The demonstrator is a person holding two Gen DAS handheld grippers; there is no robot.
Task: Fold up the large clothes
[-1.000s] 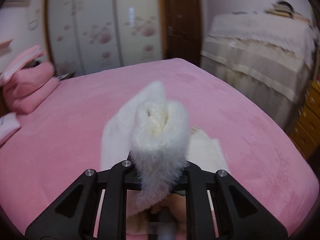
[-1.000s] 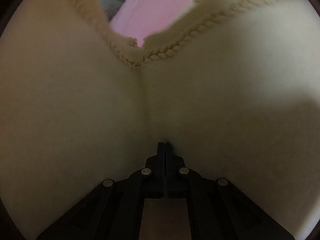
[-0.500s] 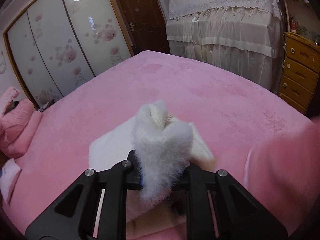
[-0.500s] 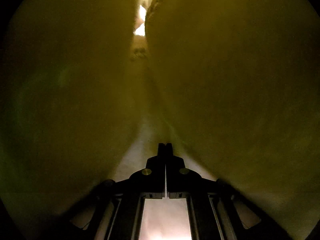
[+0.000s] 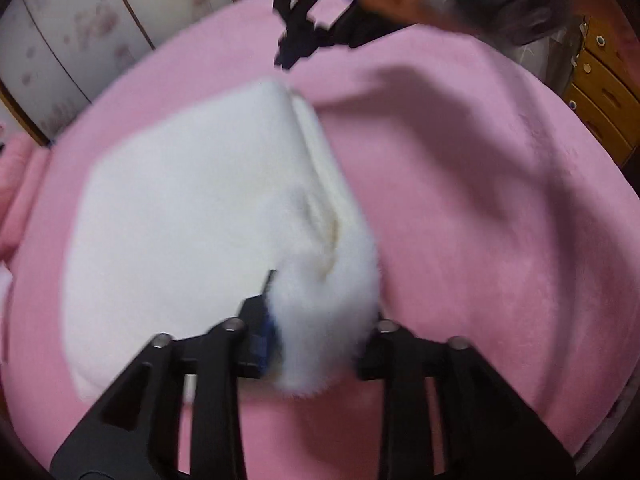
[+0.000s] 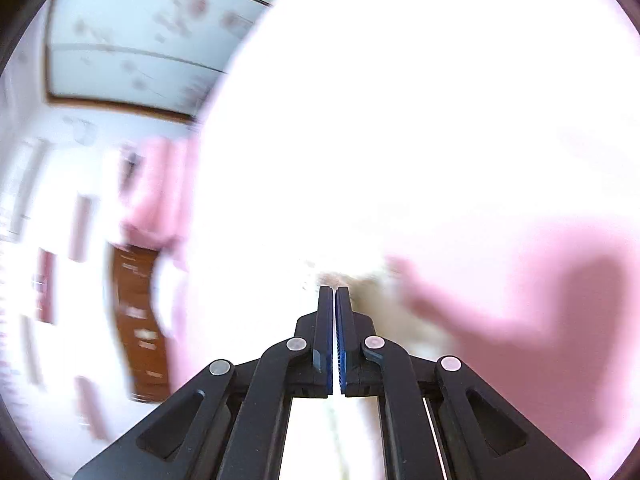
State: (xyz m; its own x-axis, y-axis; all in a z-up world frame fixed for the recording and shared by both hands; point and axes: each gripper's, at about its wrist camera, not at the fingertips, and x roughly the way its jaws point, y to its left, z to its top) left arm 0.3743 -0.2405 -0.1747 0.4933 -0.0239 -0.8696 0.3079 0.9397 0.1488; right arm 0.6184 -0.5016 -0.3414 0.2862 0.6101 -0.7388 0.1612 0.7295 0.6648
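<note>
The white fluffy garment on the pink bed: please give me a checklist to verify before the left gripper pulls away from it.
1. White fluffy garment lies folded flat on the pink bed: ok.
2. Left gripper has let go: cannot tell. Its jaws have just been opening, but a fluffy end of the garment sits between them.
3. Right gripper is clear of the garment: ok, it hangs above the far corner, apart from it.
4. Right gripper holds nothing: ok, jaws shut with no cloth seen between them.
5. Folded edges are aligned: cannot tell, the picture is blurred.
</note>
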